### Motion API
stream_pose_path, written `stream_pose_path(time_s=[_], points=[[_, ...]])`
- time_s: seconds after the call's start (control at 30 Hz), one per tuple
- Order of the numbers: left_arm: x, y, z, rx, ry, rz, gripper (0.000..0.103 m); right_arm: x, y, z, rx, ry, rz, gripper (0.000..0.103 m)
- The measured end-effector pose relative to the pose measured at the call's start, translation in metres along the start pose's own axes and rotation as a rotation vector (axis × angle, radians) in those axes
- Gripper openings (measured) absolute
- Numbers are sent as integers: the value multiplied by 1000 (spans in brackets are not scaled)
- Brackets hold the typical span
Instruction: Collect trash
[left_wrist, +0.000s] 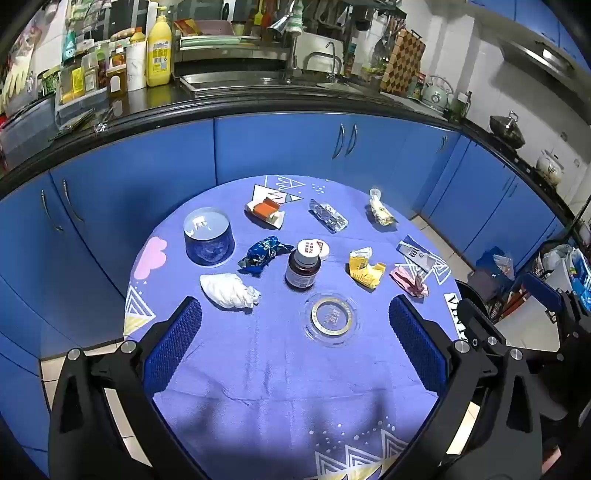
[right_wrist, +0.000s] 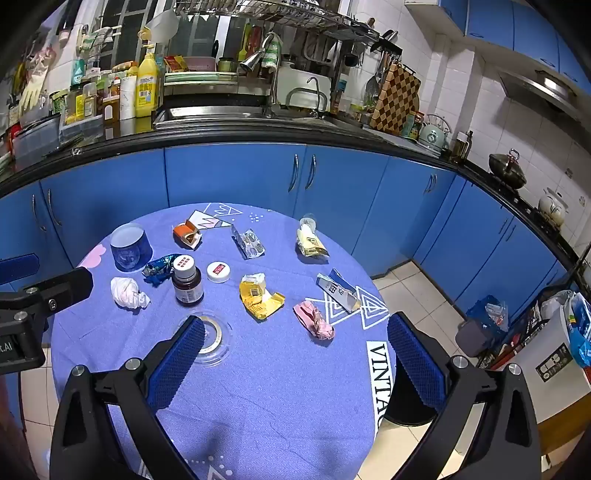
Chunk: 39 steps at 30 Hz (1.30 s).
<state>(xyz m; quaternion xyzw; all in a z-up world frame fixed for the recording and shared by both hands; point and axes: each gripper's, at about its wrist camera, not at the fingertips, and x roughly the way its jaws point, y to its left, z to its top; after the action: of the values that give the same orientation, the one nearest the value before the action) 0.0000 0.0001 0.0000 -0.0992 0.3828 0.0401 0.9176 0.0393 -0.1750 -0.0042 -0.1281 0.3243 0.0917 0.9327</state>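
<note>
clear ashtray (left_wrist: 332, 320), crumpled wrappers (left_wrist: 365, 266) beyond

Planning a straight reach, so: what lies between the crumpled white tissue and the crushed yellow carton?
The brown medicine bottle stands between the white tissue and the yellow carton; both wrist views show this.

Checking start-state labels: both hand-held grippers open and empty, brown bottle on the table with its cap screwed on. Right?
Not quite. The brown bottle has its cap off; the white cap lies beside it on the table, as the right wrist view shows. Both hand-held grippers are open and empty.
</note>
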Motion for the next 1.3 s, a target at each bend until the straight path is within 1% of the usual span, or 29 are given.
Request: stream_pose_path(time_s=[0.43, 1.3], points=[[-5, -2, 0, 9, -8, 3, 100, -1, 0, 0, 3, 1, 0, 97], [3, -9, -4, 15, 7, -6, 100, 0, -1, 0, 3, 2, 1, 97]])
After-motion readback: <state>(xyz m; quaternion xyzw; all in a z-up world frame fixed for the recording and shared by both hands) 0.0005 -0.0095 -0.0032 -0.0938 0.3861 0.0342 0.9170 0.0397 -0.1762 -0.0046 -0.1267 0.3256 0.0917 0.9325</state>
